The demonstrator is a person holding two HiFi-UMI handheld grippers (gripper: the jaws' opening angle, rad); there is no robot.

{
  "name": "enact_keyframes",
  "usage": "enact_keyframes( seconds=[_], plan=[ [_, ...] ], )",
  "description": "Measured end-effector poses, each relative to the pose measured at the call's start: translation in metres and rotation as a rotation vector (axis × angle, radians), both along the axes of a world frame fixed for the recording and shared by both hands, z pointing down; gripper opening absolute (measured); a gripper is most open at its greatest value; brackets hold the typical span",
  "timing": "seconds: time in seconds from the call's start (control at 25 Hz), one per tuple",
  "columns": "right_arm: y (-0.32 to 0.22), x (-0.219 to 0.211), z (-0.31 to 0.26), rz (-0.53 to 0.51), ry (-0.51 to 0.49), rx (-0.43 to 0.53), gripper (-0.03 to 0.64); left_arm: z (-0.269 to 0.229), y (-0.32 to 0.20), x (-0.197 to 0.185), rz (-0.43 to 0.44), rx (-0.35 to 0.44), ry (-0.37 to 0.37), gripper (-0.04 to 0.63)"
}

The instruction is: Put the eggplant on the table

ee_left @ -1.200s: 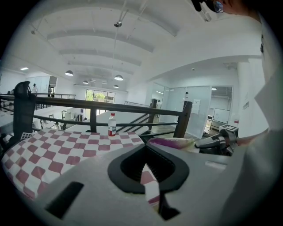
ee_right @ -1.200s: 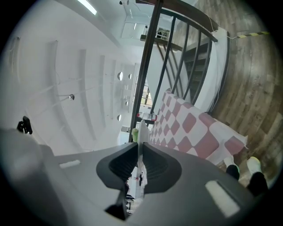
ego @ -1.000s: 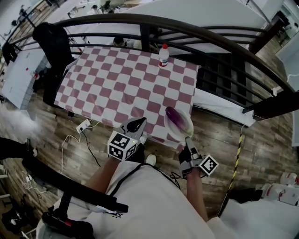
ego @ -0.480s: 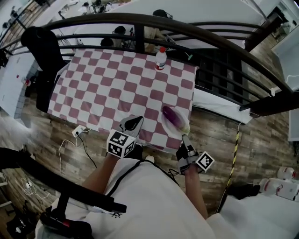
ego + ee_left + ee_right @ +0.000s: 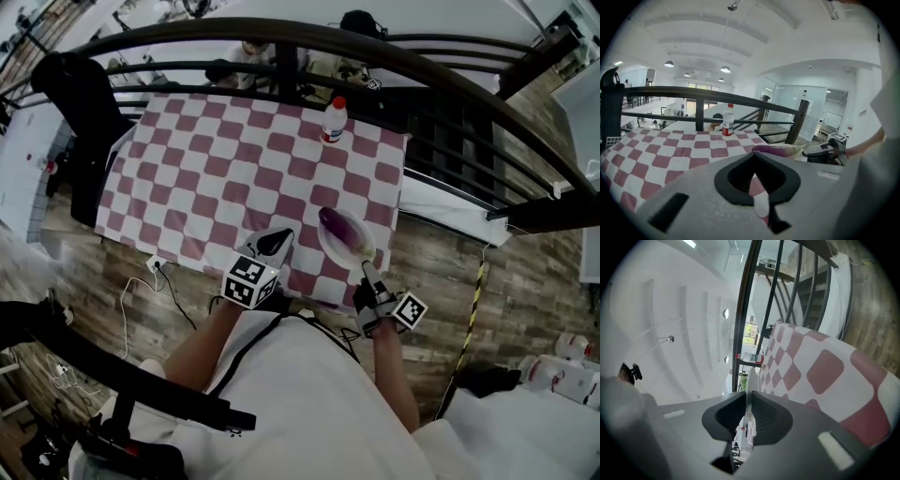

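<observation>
- Head view shows the table, covered with a red and white checked cloth; all places below are given from this table.
- At the table's near right corner there is a white plate, and the purple eggplant lies on this plate.
- I cannot tell if the plate already touches the cloth or is a little above it.
- The right gripper comes from the near side of the table. Its jaws are clamped on the thin near rim of the plate; the right gripper view shows the white rim pinched between the two pads.
- The left gripper is over the table's near edge, just beside the plate on its left. Its jaws are pressed together and nothing is between them.
- A small bottle with a red cap stands upright at the table's far edge, well apart from the plate.
- A dark railing curves behind the far side of the table.
</observation>
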State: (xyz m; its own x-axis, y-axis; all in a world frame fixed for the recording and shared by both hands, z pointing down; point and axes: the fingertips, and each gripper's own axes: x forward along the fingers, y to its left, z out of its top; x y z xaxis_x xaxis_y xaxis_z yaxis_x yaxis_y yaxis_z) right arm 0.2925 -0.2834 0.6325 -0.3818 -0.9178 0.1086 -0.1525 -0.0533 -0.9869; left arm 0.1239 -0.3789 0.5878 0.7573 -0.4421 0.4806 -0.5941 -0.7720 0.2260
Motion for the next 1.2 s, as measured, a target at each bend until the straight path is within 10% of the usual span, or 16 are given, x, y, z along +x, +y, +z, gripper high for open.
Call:
enact_keyframes(
  seconds=[1.2],
  plan=[
    [-0.112,-0.051,0.081,-0.176,0.006,-0.072,0.044,0.058,-0.067,-0.052,-0.012,-0.076,-0.061,0.006]
  ],
)
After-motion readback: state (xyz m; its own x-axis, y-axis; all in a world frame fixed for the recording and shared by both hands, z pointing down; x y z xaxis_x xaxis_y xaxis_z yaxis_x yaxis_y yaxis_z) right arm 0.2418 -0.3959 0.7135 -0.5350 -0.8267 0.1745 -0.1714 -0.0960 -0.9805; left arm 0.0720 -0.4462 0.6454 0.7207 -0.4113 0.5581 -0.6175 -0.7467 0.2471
